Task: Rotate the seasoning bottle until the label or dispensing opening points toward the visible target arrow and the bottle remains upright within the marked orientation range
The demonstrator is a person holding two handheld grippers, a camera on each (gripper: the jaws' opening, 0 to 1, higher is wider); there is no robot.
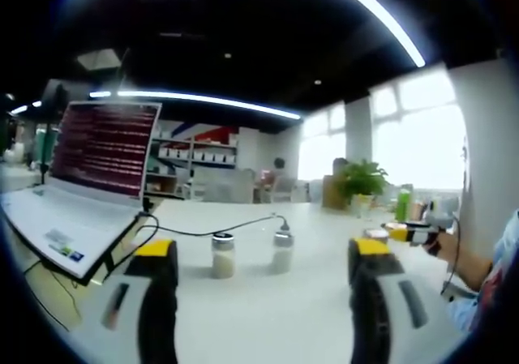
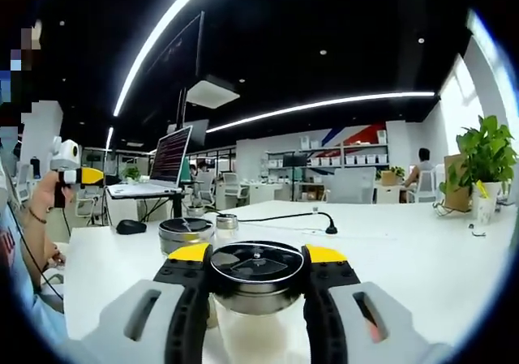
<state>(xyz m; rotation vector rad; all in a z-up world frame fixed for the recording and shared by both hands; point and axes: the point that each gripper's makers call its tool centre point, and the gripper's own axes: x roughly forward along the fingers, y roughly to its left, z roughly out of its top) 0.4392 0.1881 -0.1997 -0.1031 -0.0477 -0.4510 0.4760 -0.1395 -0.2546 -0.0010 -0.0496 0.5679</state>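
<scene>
White office desk (image 1: 324, 226), laptop (image 1: 89, 177) at one end. Right gripper (image 2: 256, 299) fingers clamped on bottle (image 2: 256, 279) at the lid, upright; left gripper (image 1: 263, 299) fingers wide, empty, facing two bottles. Turning apparently underway (no arrow visible, so progress unclear)

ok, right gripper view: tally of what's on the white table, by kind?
seasoning bottles: 3
laptop: 1
mouse: 1
black cable: 1
potted plant: 1
Total: 7
</scene>
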